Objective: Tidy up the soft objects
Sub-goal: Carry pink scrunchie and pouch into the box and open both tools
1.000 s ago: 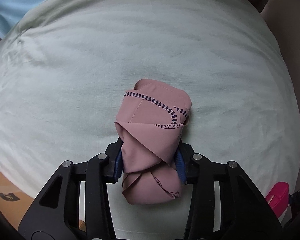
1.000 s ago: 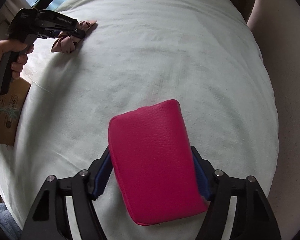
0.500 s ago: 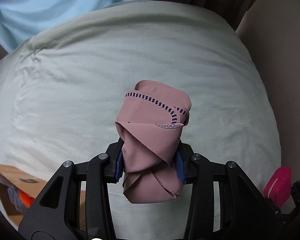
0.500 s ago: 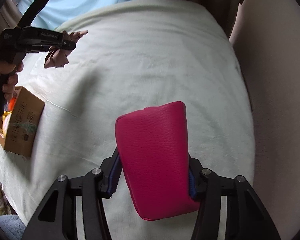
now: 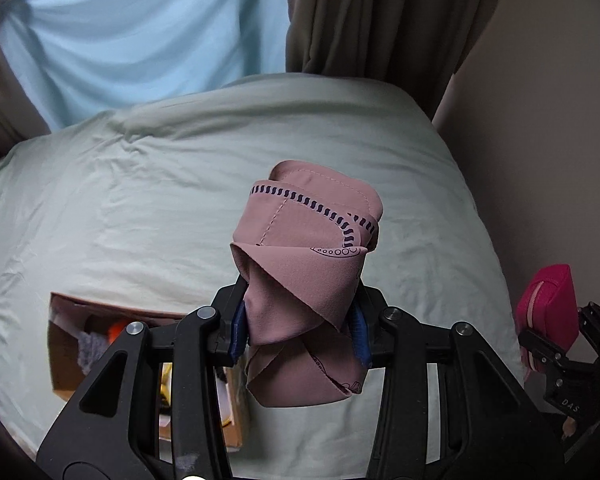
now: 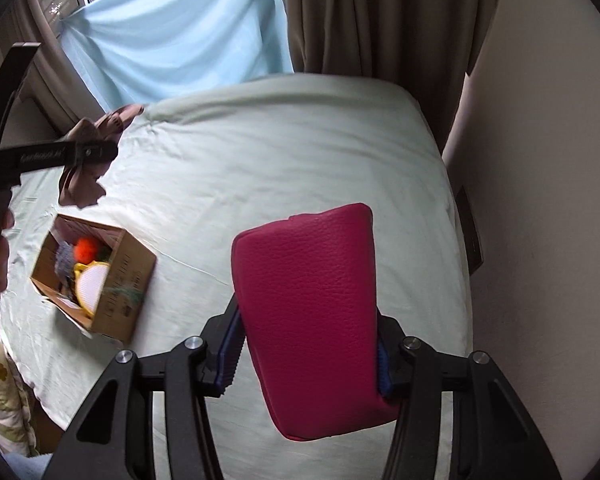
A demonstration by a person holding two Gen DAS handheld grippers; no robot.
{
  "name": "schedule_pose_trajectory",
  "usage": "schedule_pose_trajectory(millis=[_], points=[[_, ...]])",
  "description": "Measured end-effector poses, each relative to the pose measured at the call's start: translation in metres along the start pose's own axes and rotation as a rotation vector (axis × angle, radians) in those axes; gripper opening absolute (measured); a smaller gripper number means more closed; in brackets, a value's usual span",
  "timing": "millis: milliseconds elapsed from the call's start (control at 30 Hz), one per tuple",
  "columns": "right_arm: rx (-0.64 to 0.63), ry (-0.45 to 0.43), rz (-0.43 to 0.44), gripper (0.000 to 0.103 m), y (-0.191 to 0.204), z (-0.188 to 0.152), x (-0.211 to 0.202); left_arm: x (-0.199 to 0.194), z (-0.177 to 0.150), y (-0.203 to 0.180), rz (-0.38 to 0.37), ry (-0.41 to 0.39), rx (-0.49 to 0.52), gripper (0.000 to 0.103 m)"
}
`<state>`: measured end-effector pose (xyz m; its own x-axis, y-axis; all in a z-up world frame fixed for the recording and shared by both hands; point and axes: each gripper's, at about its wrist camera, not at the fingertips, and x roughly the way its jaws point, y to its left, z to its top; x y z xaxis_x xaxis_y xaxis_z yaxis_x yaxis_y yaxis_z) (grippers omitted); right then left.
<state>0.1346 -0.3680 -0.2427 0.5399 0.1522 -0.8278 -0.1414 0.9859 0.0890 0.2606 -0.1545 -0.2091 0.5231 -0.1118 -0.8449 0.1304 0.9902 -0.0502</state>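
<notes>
My left gripper (image 5: 298,330) is shut on a folded pink cloth (image 5: 304,264) with dark stitching and holds it high above the bed. The cloth also shows in the right wrist view (image 6: 82,180), hanging from the left gripper (image 6: 100,152) above the box. My right gripper (image 6: 306,356) is shut on a magenta leather pouch (image 6: 312,312) and holds it above the bed; the pouch shows at the right edge of the left wrist view (image 5: 548,312).
An open cardboard box (image 6: 120,280) holding an orange ball, grey fluff and a yellow-rimmed item lies on the pale green bedsheet (image 6: 280,152); it also shows in the left wrist view (image 5: 60,352). A light blue cloth (image 6: 188,32), brown curtains (image 6: 380,16) and a wall (image 6: 540,160) border the bed.
Both grippers have risen away from the bed with their objects still held. The views now reach the window cloth and curtains, and the box has come into fuller view.
</notes>
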Motion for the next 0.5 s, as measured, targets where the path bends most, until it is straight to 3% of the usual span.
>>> schedule_pose_trajectory(millis=[167, 500], points=[[-0.009, -0.039, 0.006, 0.049, 0.046, 0.019, -0.029, -0.057, -0.014, 0.035, -0.013, -0.034, -0.028, 0.037], [-0.018, -0.089, 0.060, 0.049, 0.168, 0.048, -0.056, -0.111, -0.044, 0.145, 0.020, -0.046, -0.086, 0.037]])
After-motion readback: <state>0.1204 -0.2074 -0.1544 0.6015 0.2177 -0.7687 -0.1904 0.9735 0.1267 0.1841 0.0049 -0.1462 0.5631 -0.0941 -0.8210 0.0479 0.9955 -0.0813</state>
